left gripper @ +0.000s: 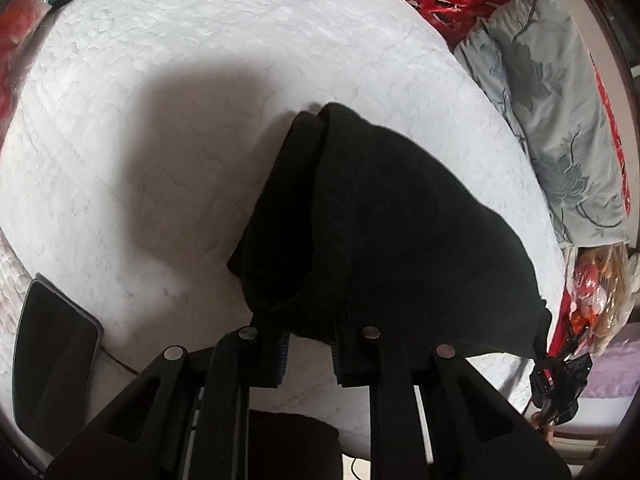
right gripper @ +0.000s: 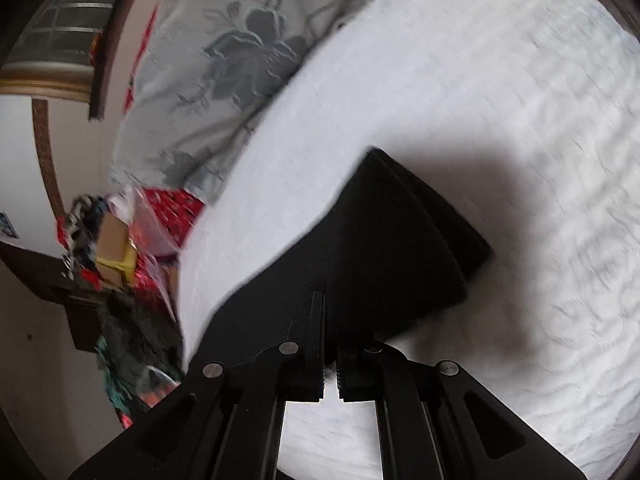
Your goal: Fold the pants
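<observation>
Pants [left gripper: 384, 232], black and already doubled into a thick bundle, hang between the two grippers above the bed [left gripper: 200, 80], whose white quilted cover lies under everything. Left gripper [left gripper: 310, 354] is clamped on the near edge of the pants: in the left wrist view the cloth goes down between its pads, and the layered, rolled end of the bundle reaches away from it toward the middle of the bed. Right gripper [right gripper: 330, 372] has its pads almost together, and the other near corner of the pants runs into them; I judge that it pinches only a thin edge of cloth, though the black fabric against black fingers makes the contact hard to see. In the left wrist view the right gripper shows small at the far right corner of the pants, near the side of the bed where the grey flowered pillow [left gripper: 552, 120] lies. The far end of the pants seems to touch or nearly touch the bed, with a dark shadow beside it. The step in hand looks like carrying the held edge for a fold, both corners kept level. The next move calls for laying the bundle flat on the bed and bringing the held edge over the far end evenly, without letting the layers slide apart, before the grippers let go.
</observation>
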A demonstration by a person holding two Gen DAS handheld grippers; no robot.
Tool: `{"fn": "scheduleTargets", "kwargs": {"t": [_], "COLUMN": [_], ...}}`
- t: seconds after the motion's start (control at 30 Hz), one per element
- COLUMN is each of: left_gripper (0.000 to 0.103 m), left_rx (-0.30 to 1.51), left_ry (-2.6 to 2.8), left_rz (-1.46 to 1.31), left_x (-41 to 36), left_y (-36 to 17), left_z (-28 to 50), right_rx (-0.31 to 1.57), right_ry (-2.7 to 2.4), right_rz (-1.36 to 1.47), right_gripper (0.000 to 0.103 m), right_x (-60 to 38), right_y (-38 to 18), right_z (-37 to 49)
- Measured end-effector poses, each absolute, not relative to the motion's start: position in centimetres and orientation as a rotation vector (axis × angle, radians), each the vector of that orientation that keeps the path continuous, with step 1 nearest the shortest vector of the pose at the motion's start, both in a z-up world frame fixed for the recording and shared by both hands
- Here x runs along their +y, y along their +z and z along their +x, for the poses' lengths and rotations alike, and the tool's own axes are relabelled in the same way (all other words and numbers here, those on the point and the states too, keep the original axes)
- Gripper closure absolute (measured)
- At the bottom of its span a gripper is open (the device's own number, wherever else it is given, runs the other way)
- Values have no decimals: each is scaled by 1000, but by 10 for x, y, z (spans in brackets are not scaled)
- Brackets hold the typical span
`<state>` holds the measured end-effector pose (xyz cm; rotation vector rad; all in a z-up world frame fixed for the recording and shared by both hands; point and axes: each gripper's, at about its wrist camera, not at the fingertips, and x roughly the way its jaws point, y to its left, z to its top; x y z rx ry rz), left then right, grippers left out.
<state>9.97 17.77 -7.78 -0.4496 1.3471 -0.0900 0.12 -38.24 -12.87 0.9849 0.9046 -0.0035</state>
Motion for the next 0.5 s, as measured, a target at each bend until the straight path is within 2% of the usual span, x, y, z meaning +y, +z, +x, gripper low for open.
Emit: {"fn": "scheduleTargets", "kwargs": {"t": [0.23,0.3,0.37,0.4,0.43,0.5], "left_gripper": [88,86,72,58,50,49], "left_rx": [1295,1232,1183,1167,1150,1151], "left_ry": [-165,-198,-195,-175,-153,-143], "left_rz": [-380,-396,-391,-378,-368,-368], "left_x": [186,197,206,208,209,215], "left_y": [-48,-29,-14,-9,-5,-6], "left_z": [74,66,66,69,76,84], "right_rx": [924,884,848,834,820,806], "right_ry": [-28,-21,-30,-39,-51,-72], "right_rz": [965,961,941,928,913,901], "right_gripper": [89,81,70,66,65,64], "right_x": [-393,-400,-411,-416,-422,-431], "right_y": [-130,-117,-103,-97,-90,-83], "right_z": [-23,-34,-43,-45,-46,-43]}}
